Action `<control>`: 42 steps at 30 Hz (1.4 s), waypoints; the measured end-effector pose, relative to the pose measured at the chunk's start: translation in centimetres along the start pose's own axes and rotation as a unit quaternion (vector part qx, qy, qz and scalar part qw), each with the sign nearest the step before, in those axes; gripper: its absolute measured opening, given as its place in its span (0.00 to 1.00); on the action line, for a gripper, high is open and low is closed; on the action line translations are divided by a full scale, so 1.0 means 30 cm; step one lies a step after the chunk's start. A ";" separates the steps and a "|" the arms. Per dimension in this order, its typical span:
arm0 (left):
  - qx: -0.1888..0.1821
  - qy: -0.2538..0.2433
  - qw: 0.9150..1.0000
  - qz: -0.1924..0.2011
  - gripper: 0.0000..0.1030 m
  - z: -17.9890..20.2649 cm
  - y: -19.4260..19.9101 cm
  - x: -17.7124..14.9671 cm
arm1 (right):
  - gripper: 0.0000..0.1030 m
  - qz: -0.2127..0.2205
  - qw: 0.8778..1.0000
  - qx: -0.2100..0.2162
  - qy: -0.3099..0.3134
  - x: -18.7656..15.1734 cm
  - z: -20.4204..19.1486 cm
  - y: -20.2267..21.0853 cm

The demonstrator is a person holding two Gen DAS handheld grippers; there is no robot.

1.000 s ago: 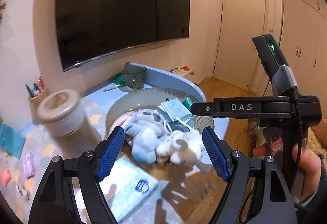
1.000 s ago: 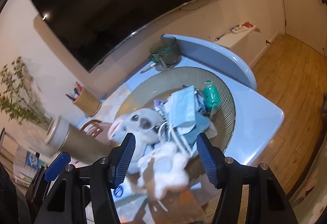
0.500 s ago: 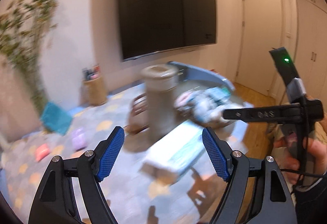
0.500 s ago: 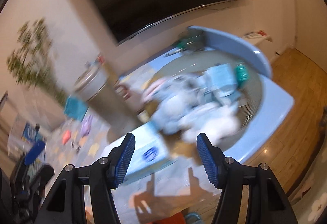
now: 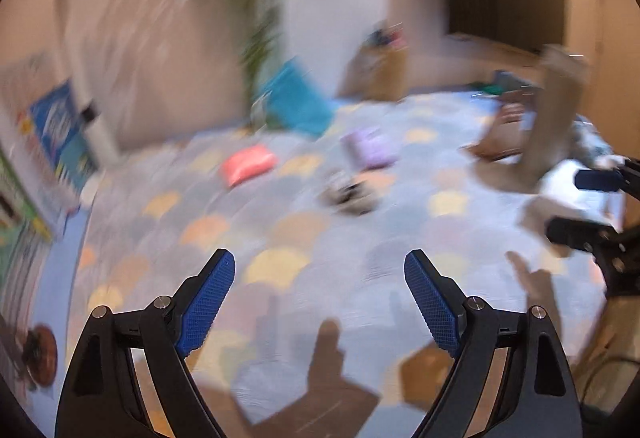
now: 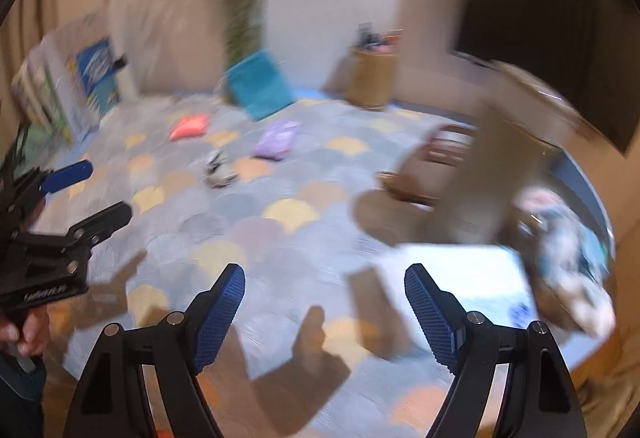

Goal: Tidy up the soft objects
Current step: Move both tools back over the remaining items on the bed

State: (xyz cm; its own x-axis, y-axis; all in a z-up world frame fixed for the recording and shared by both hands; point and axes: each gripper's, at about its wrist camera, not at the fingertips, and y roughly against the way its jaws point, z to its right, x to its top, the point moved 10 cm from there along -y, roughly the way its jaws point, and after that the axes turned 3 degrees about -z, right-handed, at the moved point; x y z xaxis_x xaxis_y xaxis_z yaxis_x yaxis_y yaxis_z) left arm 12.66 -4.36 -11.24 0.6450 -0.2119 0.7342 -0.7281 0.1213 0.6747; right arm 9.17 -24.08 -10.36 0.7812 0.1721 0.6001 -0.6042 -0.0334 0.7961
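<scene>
Now both views had swung off the bowl pile onto loose items: soft pink pouch (image 5: pixel 248 165) and lilac pouch (image 5: pixel 370 147) lay apart mid-desk (image 5: pixel 304 230). Left tool (image 5: pixel 320 298) and right tool (image 6: pixel 325 308) were opening, both empty. Likely next pick there.

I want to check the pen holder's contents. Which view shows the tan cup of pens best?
The right wrist view: the tan cup of pens stands whole and fairly sharp by the wall. In the left wrist view it is badly smeared by motion blur.
</scene>
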 end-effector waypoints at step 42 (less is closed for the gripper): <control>-0.039 0.129 0.990 -0.037 0.84 -0.262 -0.003 0.237 | 0.91 -0.049 0.986 0.130 -0.087 0.178 -0.167 -0.343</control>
State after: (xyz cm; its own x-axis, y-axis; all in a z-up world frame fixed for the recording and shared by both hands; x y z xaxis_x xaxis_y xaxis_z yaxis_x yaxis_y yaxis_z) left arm 19.15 1.73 -5.49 0.7407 0.0310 0.6711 -0.6635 0.1911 0.7234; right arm 18.76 -17.90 -15.74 0.8629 0.0159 0.5051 -0.4812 -0.2794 0.8309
